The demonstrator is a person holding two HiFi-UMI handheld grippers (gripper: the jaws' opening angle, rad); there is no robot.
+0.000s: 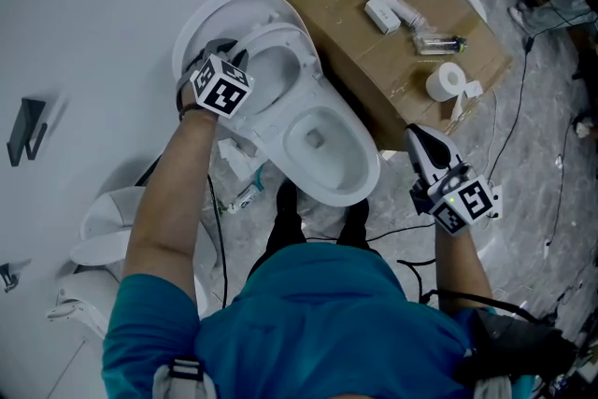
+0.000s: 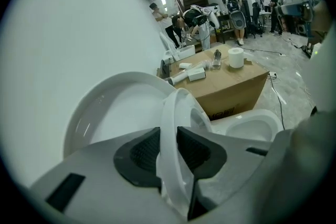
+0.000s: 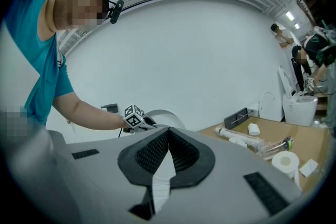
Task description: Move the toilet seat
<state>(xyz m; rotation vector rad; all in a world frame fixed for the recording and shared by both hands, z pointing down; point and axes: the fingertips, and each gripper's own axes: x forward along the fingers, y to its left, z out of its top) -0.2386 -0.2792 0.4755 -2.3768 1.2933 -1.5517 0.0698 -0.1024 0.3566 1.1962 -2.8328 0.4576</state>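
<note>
1. The toilet seat (image 1: 305, 51) is a white plastic ring. It stands part-raised over the toilet bowl (image 1: 327, 145) in the upper middle of the head view. The lid (image 1: 210, 9) is tipped back toward the wall behind it, at upper left.
2. The left gripper (image 1: 232, 49) has its jaws closed on the seat's rim. In the left gripper view the thin white edge (image 2: 170, 113) runs straight between the two dark ribbed pads (image 2: 197, 150), and both press on it.
3. The right gripper (image 1: 418, 137) hangs at the lower right of the head view, well apart from the toilet. Its jaws are together with nothing between them.
4. Handling, as I judge it:
   - The ring looks stiff and fairly light, and it is hinged at the back, so it should swing in an arc, not lift free.
   - The glossy plastic is probably slick, and a narrow pinch could slide along the rim.
5. Where to hold:
   - The rim away from the hinge gives the most leverage, and the present grip on the edge suits that.
   - If let go part-way, the seat could drop and bang on the bowl, so it is best guided all the way.
</note>
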